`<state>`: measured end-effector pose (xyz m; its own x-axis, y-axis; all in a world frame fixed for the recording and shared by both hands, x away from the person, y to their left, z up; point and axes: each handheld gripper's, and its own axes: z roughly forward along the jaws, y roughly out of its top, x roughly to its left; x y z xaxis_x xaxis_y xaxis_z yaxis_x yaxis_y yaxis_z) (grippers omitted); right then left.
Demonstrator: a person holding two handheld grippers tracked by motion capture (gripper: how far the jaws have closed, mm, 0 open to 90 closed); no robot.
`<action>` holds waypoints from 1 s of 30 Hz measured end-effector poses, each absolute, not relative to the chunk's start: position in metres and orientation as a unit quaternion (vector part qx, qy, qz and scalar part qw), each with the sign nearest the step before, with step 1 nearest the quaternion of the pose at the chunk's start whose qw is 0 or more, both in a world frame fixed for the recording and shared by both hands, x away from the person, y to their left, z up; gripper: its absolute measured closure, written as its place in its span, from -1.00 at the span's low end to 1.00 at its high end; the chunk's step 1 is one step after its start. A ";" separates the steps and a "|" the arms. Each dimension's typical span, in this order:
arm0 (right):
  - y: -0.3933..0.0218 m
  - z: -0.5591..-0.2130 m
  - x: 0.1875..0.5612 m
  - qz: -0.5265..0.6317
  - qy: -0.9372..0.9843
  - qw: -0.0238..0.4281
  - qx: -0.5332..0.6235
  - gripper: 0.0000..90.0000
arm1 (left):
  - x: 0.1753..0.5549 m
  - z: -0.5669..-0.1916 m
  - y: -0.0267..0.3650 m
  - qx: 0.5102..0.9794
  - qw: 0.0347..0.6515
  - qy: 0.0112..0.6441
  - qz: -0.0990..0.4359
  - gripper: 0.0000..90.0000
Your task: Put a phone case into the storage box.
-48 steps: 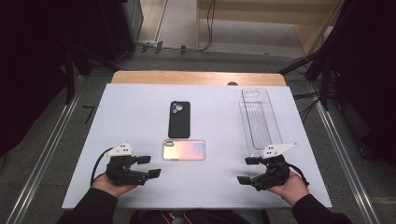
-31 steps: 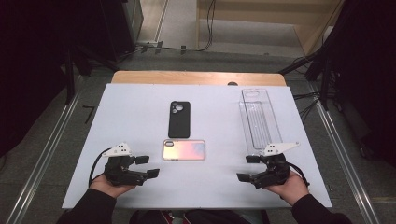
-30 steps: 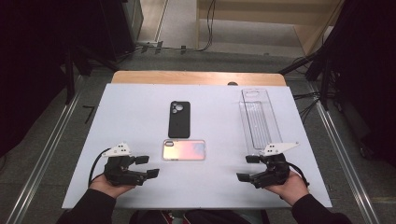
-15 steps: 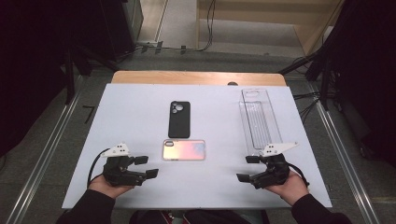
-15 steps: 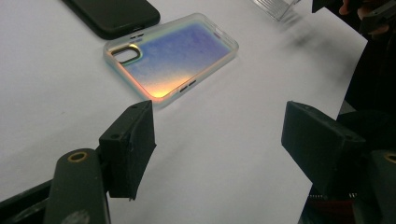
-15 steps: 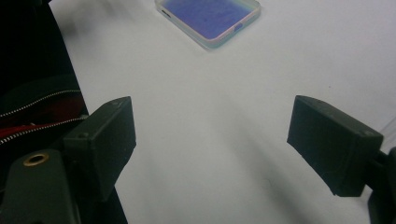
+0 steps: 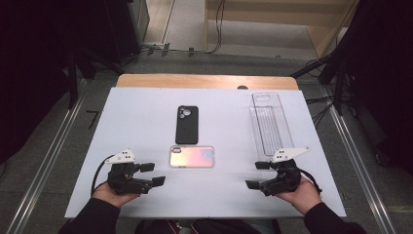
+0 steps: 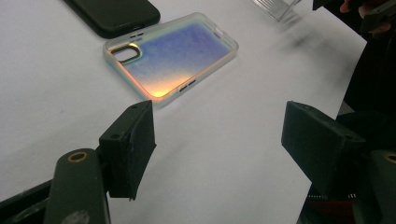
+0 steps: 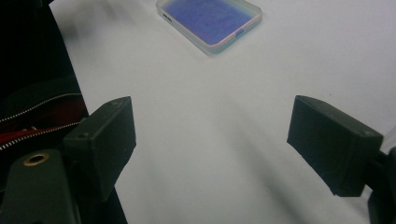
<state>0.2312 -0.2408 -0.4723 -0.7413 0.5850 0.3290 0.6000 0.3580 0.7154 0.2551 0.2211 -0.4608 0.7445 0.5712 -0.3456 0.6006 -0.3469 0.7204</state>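
Two open grippers flank the clear case

Two grippers rest near the table's front edge, the left gripper [image 7: 155,174] and right gripper [image 7: 257,175], both with jaws apart and nothing between them. The clear case [image 7: 192,156] lies flat between them, slightly nearer the left, just behind the black case [image 7: 187,124]. It looks light, thin and bendy, probably slick; pinching a long side wall at mid-length seems safest. A clear tray [image 7: 269,124] sits toward the right edge of the table [image 7: 146,112].
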 end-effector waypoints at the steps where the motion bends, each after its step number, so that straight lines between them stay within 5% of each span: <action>1: -0.240 -0.471 0.232 -0.438 -0.823 0.010 -0.361 -0.70 | 0.255 -0.461 0.221 0.820 0.445 0.359 -0.017 -0.42; 30: -0.203 -0.446 0.257 -0.450 -0.809 -0.014 -0.379 -0.69 | 0.256 -0.465 0.220 0.820 0.440 0.365 -0.014 -0.42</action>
<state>0.2573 -0.2028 -0.4464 -0.7121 0.6258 0.3183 0.6006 0.3081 0.7378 0.2560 0.2198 -0.4646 0.7336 0.5862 -0.3439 0.6106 -0.3462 0.7123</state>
